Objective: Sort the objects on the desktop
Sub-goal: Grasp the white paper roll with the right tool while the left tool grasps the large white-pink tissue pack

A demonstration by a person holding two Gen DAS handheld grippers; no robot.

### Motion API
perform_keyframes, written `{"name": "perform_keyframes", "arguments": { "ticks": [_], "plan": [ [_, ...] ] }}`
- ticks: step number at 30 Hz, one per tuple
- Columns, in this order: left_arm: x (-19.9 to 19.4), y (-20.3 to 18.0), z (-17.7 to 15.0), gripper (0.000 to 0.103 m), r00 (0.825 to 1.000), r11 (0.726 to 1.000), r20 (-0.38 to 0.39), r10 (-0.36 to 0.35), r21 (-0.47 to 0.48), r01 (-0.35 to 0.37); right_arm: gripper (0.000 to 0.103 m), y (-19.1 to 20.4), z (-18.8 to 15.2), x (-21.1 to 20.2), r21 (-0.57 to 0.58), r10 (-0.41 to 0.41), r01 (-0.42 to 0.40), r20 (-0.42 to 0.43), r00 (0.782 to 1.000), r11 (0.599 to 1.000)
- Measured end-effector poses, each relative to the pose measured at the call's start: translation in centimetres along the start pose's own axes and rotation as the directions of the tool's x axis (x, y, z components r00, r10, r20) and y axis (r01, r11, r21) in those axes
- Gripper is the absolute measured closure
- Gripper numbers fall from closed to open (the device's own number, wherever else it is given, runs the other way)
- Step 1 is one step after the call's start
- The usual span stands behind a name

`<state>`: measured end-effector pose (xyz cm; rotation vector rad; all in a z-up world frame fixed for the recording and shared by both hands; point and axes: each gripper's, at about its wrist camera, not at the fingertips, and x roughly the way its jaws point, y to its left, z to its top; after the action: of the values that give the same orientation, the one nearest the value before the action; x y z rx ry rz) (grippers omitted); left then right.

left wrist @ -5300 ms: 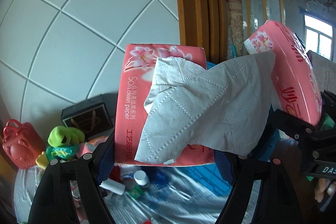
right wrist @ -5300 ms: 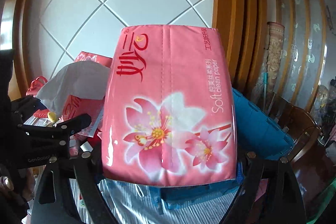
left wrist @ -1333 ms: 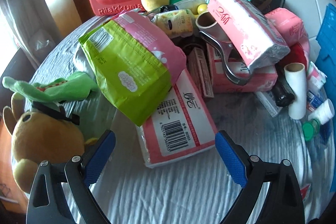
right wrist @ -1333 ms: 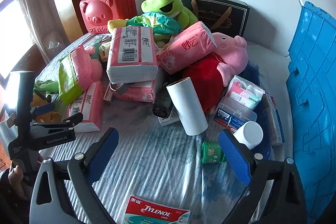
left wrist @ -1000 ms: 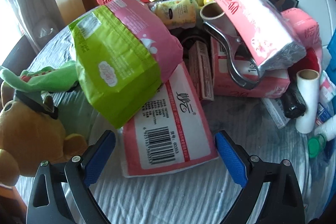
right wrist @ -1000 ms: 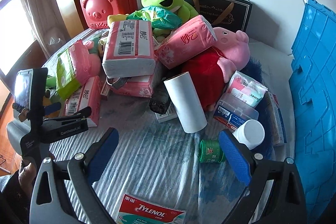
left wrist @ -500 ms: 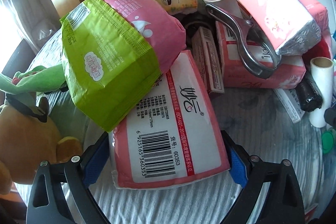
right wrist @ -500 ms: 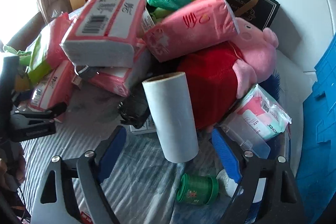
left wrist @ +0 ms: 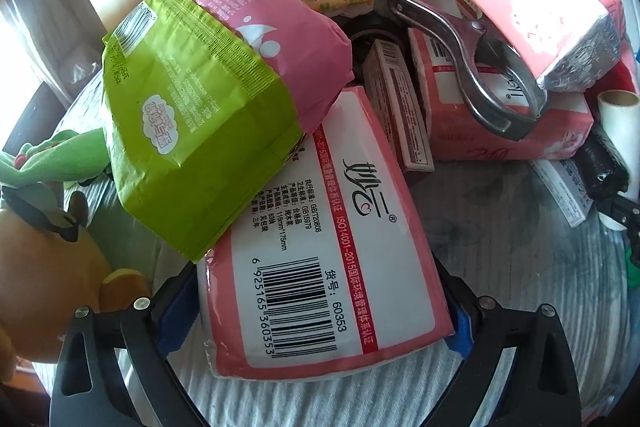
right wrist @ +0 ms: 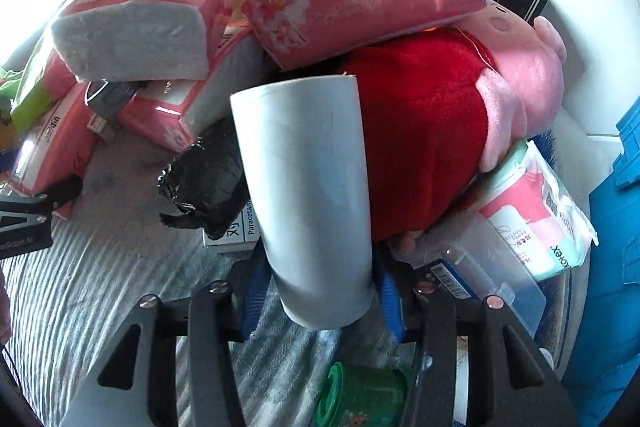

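Tissue pack (left wrist: 324, 267) sits clamped between left jaws; white roll (right wrist: 312, 203) between right jaws.

Left gripper (left wrist: 318, 311) fingers (left wrist: 176, 323) flank pink tissue pack (left wrist: 320, 247), touching.

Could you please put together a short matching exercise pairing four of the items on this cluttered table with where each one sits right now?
Things:
1. White paper roll
2. Pink tissue pack with a barcode label
3. Green and pink plastic bag
4. Small green jar

Places:
A. Leaning on top of the barcode pack
B. Between the fingers of the right gripper
C. Lying on the cloth just below the right gripper
D. Between the fingers of the left gripper

Pairs: 1-B, 2-D, 3-A, 4-C
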<state>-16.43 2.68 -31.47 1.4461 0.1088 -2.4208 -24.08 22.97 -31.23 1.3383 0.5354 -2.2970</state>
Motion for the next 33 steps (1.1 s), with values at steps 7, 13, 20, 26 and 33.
{"name": "perform_keyframes", "arguments": {
  "ticks": [7,13,20,26,33],
  "plan": [
    [-1.1,1.3,-1.5,0.008,0.998,0.999,0.023,-0.053,0.012,0.053,0.057,0.4,-0.9,-1.5,0.047,-0.005,0.005,0.005,1.0,0.999],
    [-2.7,2.4,-2.9,0.008,0.997,0.996,0.024,-0.075,0.043,0.074,0.057,0.5,-1.9,-3.1,0.086,-0.019,0.017,0.02,1.0,0.996],
    [-7.0,3.0,-3.1,0.009,0.99,0.988,0.073,-0.117,0.106,0.109,0.058,0.8,-2.2,-5.4,0.12,-0.002,-0.006,0.066,0.998,0.993],
    [-9.9,3.9,-2.6,0.01,0.983,0.98,0.112,-0.144,0.151,0.126,0.058,1.3,-2.1,-6.3,0.145,-0.004,-0.008,0.081,0.997,0.989],
    [-12.1,2.7,-3.3,0.011,0.971,0.965,0.135,-0.196,0.201,0.167,0.058,0.7,-3.2,-8.9,0.204,-0.011,-0.008,0.093,0.996,0.979]
  ]
}}
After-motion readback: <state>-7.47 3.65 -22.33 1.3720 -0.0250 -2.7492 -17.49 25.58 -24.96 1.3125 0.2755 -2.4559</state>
